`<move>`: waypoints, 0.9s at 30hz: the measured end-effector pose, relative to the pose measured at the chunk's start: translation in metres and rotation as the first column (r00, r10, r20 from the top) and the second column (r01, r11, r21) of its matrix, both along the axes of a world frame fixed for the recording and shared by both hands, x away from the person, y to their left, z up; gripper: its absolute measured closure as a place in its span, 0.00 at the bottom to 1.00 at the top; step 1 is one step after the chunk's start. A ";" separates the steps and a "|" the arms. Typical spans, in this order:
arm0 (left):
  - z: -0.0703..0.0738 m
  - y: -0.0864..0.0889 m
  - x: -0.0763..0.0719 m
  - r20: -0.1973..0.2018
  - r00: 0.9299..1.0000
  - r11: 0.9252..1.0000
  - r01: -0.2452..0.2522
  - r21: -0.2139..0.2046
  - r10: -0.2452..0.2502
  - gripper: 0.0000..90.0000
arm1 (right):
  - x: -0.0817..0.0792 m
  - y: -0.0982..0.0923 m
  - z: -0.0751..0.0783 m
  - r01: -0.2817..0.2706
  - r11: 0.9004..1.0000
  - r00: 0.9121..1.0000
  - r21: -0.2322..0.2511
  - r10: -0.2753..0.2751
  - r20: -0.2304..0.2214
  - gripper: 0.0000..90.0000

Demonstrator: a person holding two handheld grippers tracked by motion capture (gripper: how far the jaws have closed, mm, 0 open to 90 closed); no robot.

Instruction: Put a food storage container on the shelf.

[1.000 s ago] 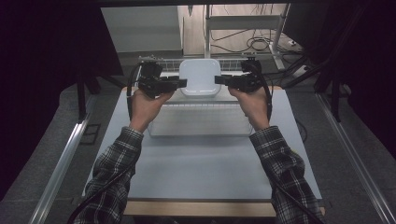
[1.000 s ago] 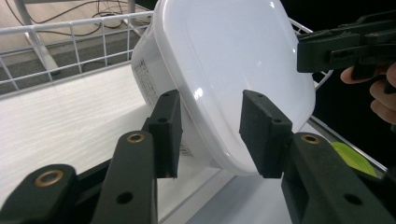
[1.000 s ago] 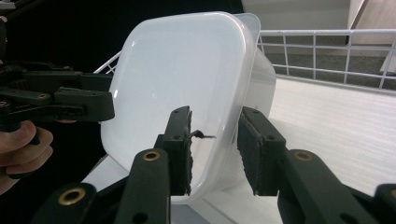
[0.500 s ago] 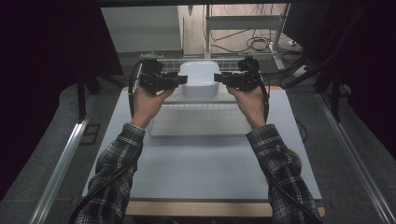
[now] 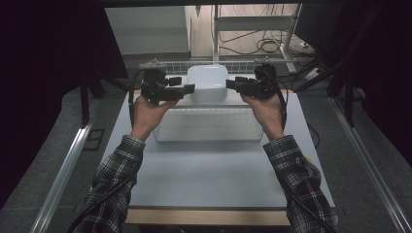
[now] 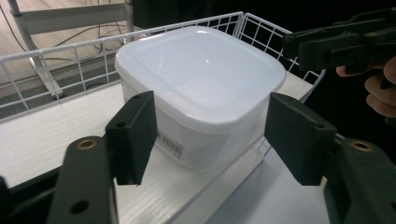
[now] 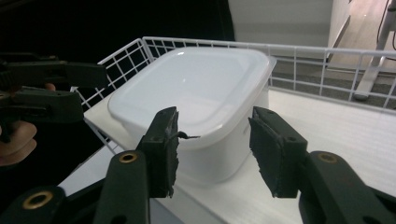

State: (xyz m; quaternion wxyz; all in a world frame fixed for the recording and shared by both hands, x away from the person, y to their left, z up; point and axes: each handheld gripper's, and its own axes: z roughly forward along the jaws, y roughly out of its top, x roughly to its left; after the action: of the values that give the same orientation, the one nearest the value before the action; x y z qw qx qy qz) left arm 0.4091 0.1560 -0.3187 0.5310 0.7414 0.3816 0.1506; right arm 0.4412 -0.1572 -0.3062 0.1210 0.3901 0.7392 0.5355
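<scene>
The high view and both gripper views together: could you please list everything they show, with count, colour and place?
Container: one, white with its lid on, on the white shelf at the table's far edge, between the two grippers.
Wire rack: one, white, fencing the back and ends of the shelf.
Basket: one, clear or whitish, on the table just in front of the shelf.
Table: one, pale grey top with a wooden near edge.
Cables: several, dark, on the floor beyond the table.
Left gripper: one, black, jaws open, left of the container.
Right gripper: one, black, jaws open, right of the container.
Sleeves: two, plaid.
</scene>
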 end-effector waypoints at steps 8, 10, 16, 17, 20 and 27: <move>-0.015 0.006 -0.022 0.036 0.999 1.000 0.023 0.009 -0.023 0.23 | -0.015 -0.009 -0.014 -0.018 1.000 0.999 -0.014 0.019 0.028 0.48; -0.018 0.008 -0.029 0.040 0.999 0.999 0.033 0.010 -0.033 0.21 | -0.019 -0.010 -0.017 -0.023 1.000 0.999 -0.020 0.023 0.031 0.44; -0.032 0.007 -0.052 0.050 0.998 0.997 0.043 0.068 -0.047 0.13 | -0.036 -0.013 -0.027 -0.041 0.997 0.998 -0.060 0.044 0.053 0.31; -0.035 0.007 -0.056 0.047 0.998 0.996 0.048 0.073 -0.051 0.12 | -0.038 -0.013 -0.029 -0.046 0.997 0.997 -0.069 0.050 0.056 0.29; -0.045 0.008 -0.067 0.048 0.998 0.995 0.046 0.090 -0.051 0.09 | -0.047 -0.014 -0.037 -0.063 0.995 0.996 -0.082 0.068 0.062 0.25; -0.066 0.014 -0.090 0.067 0.996 0.993 0.054 0.101 -0.061 0.05 | -0.065 -0.017 -0.061 -0.085 0.989 0.995 -0.119 0.091 0.051 0.18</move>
State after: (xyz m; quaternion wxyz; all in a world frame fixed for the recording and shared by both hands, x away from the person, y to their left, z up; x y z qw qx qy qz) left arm 0.3192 0.1701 -0.3849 0.5110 0.7717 0.3332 0.1798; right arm 0.3765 -0.1743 -0.3671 0.1406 0.3342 0.7819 0.5071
